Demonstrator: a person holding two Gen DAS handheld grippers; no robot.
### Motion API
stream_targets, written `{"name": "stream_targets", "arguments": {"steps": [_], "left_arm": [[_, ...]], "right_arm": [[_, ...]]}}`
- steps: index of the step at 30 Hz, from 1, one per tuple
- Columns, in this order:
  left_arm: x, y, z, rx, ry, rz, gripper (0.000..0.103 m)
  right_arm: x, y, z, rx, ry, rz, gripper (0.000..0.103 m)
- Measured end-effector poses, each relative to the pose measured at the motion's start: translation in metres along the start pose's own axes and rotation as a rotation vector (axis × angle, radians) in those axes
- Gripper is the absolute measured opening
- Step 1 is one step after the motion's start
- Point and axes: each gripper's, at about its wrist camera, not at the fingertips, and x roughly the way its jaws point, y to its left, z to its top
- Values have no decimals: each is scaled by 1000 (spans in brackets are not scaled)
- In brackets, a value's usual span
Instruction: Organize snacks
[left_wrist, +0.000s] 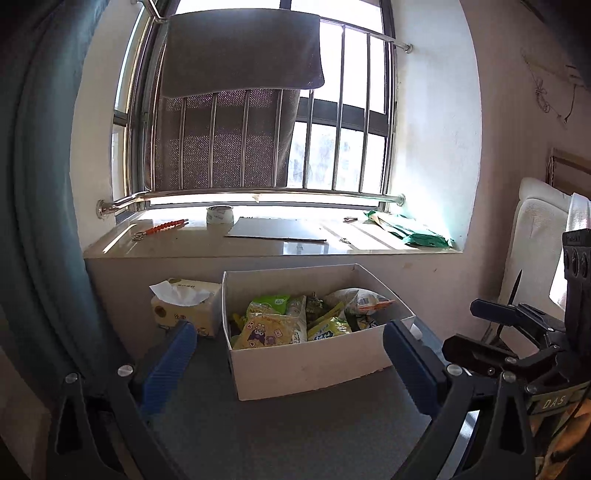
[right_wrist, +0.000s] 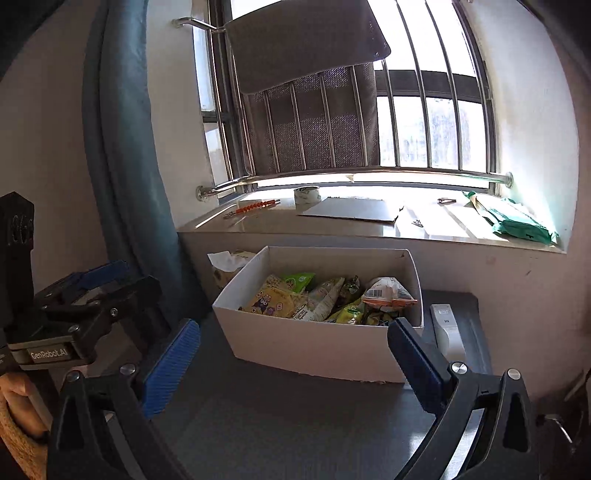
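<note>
With the snack packets (right_wrist: 321, 299) already piled in the white box (right_wrist: 314, 347) at twelve o'clock, both the left gripper (left_wrist: 290, 354) and right gripper (right_wrist: 293, 354) hang wide and empty, so the sorting looks nearly or fully done.

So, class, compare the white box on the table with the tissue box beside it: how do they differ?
The white box is plain, open-topped and full of snack packets; the tissue box is yellowish and printed, closed but for a tissue poking out on top. The white box is clearly larger and stands angled; the tissue box sits by the wall. Both rest on the grey table.
</note>
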Motion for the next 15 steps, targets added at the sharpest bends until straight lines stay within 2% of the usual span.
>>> {"name": "stream_targets", "arguments": {"steps": [3,9,11,15], "left_arm": [[-19,-6,-15,-37,33,-24,103],[-51,-18,-54,-54,92,-1,103],[-58,-22,-66,-46,113,11,103],[-67,-25,-76,-47,122,17,103]], "right_arm": [[-24,4,-20,6,-3,-20,103],[-61,7,-64,109,57,-28,103],[-66,15,-75,68,80,17,103],[-70,31,-82,-19,72,-36,103]]}}
